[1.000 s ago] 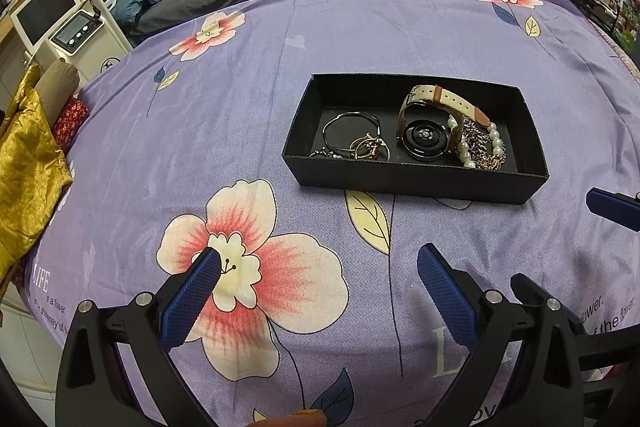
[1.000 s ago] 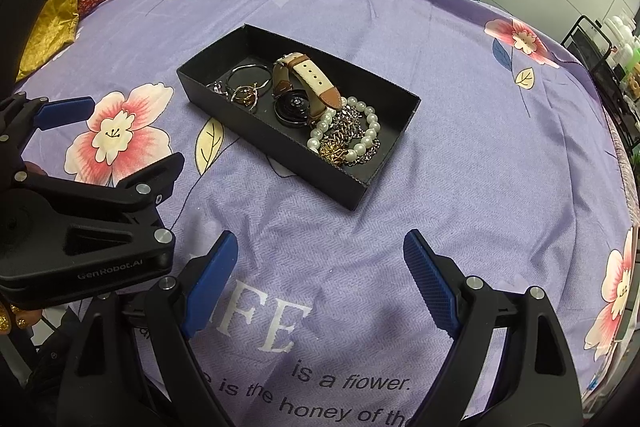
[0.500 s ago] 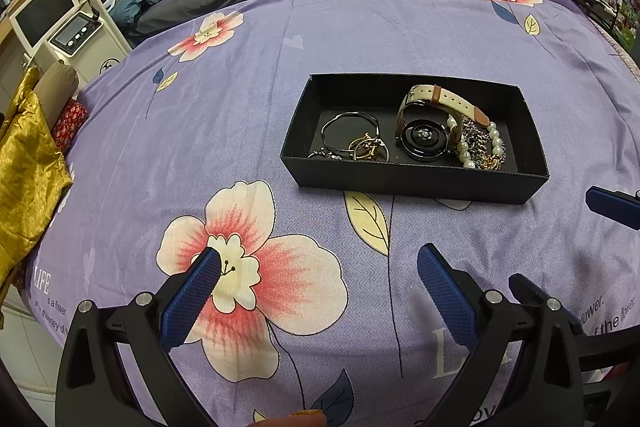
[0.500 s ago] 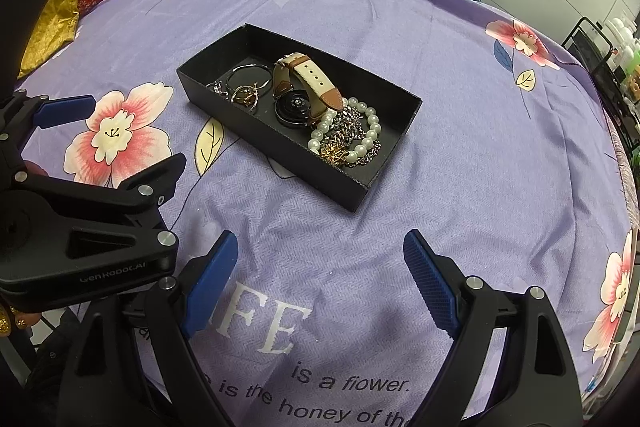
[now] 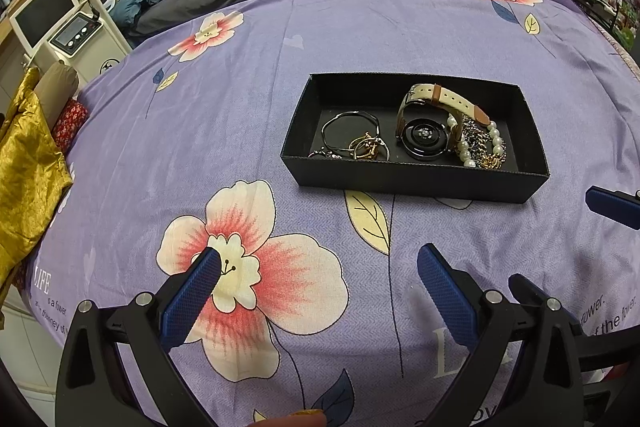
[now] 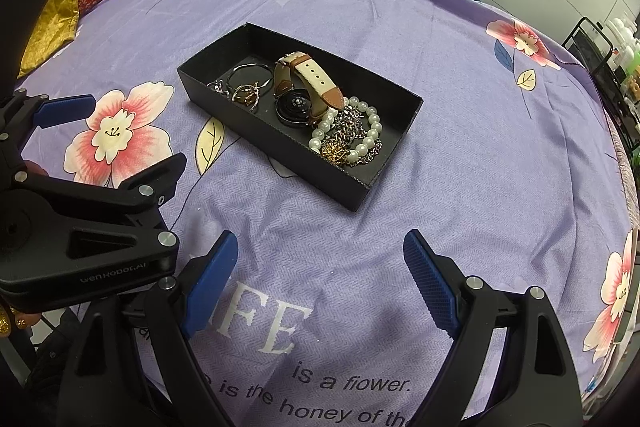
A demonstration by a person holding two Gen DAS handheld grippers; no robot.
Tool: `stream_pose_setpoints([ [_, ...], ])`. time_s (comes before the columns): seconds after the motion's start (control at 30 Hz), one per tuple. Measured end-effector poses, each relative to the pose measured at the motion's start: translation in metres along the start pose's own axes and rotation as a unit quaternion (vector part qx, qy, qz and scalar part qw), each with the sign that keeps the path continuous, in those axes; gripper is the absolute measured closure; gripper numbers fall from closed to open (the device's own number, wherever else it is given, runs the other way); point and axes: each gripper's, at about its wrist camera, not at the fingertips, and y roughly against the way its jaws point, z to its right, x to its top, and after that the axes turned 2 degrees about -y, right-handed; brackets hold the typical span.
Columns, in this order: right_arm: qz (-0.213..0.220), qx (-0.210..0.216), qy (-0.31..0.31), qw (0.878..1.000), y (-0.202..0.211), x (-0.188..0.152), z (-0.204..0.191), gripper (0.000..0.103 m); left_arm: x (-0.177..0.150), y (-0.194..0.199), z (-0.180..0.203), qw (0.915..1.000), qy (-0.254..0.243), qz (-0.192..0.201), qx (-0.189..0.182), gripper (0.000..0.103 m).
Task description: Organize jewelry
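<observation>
Right wrist view, cloth: purple floral bedspread (image 6: 460,75)
Box: black tray (image 6: 394,163) ahead of both grippers, long axis diagonal
Jewelry: watch (image 6: 294,107), pearl bracelet (image 6: 370,131), rings (image 6: 246,93) inside
Right gripper (image 6: 320,281): wide open, empty, nearer pearls
Left gripper (image 5: 318,289): wide open, empty

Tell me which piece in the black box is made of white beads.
The pearl bracelet, at the end of the black box beyond the watch, looped over dark and gold chains. The bangle and rings at the other end are bare metal.
</observation>
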Motion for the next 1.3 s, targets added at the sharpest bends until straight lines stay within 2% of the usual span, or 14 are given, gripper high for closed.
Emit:
stream_pose_setpoints([
  [1.0,-0.001,-0.003,-0.004,1.000,-0.003,-0.001,0.001,0.019,-0.002,-0.001,-0.005,1.0000,0.004,-0.001,0.003,0.007],
  [1.3,0.001,-0.037,-0.011,0.999,-0.003,0.010,0.011,0.019,0.017,-0.005,-0.003,1.0000,0.001,-0.002,0.005,0.007],
])
